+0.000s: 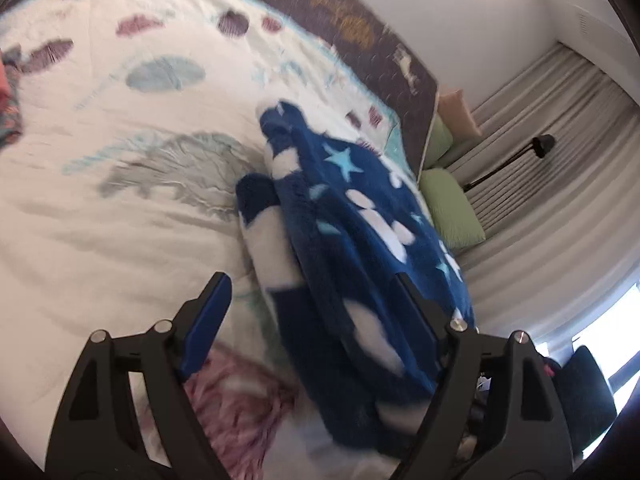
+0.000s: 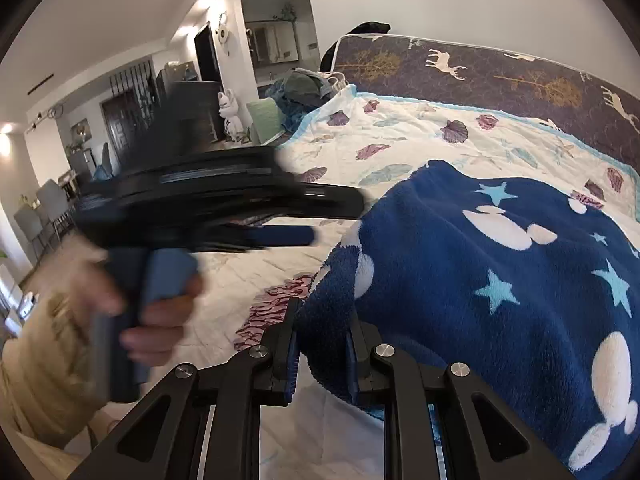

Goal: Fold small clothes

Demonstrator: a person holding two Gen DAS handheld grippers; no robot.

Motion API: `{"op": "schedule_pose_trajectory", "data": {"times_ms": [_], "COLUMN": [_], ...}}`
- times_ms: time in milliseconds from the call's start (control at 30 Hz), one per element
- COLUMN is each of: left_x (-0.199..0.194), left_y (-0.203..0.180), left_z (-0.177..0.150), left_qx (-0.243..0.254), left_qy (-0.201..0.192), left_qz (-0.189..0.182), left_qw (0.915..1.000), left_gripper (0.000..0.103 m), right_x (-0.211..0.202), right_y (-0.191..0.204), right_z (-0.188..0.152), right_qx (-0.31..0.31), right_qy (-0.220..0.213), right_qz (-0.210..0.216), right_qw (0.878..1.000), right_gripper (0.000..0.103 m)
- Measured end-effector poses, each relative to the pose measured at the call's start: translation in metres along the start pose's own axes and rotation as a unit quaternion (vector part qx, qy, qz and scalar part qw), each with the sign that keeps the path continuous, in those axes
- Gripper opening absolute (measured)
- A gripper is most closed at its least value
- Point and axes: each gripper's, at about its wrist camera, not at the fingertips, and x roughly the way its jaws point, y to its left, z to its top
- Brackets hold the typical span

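Gripping a bunched edge of the fleece garment [image 2: 500, 280] at the bottom centre of the right wrist view, the right gripper [image 2: 322, 344] is pinching the plush cloth between narrowly spaced jaws. The garment is showing deep blue pile scattered with pale blue stars and white mouse-head shapes, and it is spreading across the right half of that frame over the bedspread [image 2: 420, 136]. At centre left of the same view, the left gripper [image 2: 312, 216] is appearing motion-blurred, held by a hand [image 2: 156, 320] in a cream sleeve, its jaws parted.

From the left wrist view, the left gripper [image 1: 316, 300] is standing with jaws wide apart at the bottom of the frame, the garment [image 1: 352, 240] rising between and beyond them in a folded, lumpy heap with a white-banded cuff toward the frame's centre. Farther off, the bedspread [image 1: 100, 160] is showing shell and feather prints, and a dark headboard [image 1: 360, 28] with deer and trees is running along the upper right.
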Motion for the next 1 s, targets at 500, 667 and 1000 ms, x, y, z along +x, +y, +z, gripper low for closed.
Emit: {"op": "schedule_pose_trajectory", "data": {"times_ms": [500, 667, 1000], "left_x": [0.025, 0.032, 0.092], "left_y": [-0.052, -0.126, -0.281], "left_z": [0.046, 0.052, 0.017], "left_qx": [-0.019, 0.064, 0.212], "left_qy": [0.011, 0.012, 0.042], "left_qz": [-0.036, -0.016, -0.032], "left_qw": [0.9991, 0.9978, 0.9759], "left_gripper": [0.030, 0.029, 0.029], "right_x": [-0.032, -0.069, -0.174], "right_y": [-0.029, -0.043, -0.105], "right_z": [0.005, 0.003, -0.022], "right_qx": [0.052, 0.070, 0.141], "right_qy": [-0.057, -0.104, -0.216], "right_qz": [0.038, 0.033, -0.006], "right_qw": [0.996, 0.992, 0.966], "right_gripper": [0.017, 0.017, 0.017]}}
